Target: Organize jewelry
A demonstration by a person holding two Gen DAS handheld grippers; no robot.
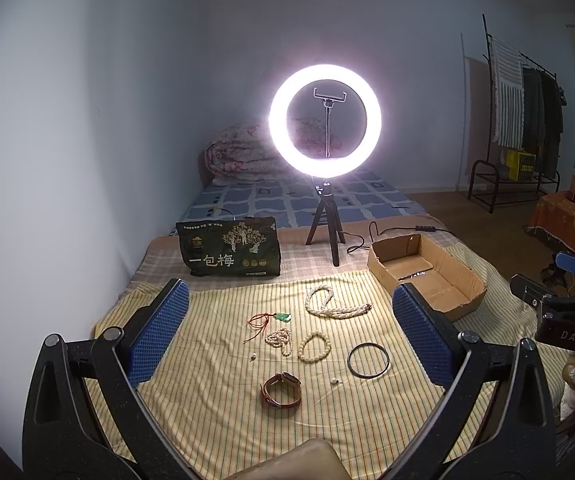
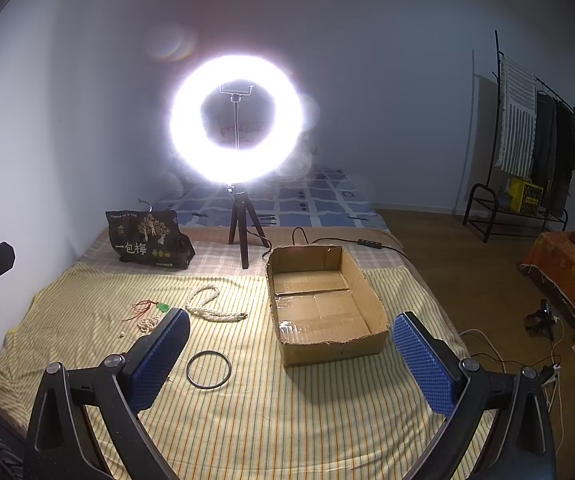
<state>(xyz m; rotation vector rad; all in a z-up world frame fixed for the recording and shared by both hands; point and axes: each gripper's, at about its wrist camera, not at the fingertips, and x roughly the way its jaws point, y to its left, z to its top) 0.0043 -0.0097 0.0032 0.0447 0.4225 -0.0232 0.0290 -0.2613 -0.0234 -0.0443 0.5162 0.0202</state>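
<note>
Jewelry lies on a yellow striped cloth (image 1: 215,420): a long white bead necklace (image 1: 329,304) (image 2: 211,304), a red cord with a green pendant (image 1: 271,319) (image 2: 152,307), a small bead strand (image 1: 279,338), a cream bead bracelet (image 1: 314,347), a dark bangle (image 1: 368,360) (image 2: 208,370), a brown-strap watch (image 1: 282,390), and two loose beads. An open cardboard box (image 1: 427,276) (image 2: 323,300) stands at the right. My left gripper (image 1: 289,328) is open and empty above the jewelry. My right gripper (image 2: 289,352) is open and empty before the box.
A lit ring light on a small tripod (image 1: 324,120) (image 2: 236,120) stands behind the cloth, its cable running right. A dark snack bag (image 1: 229,248) (image 2: 149,240) stands at the back left. A wall is on the left; a clothes rack (image 2: 527,140) stands far right.
</note>
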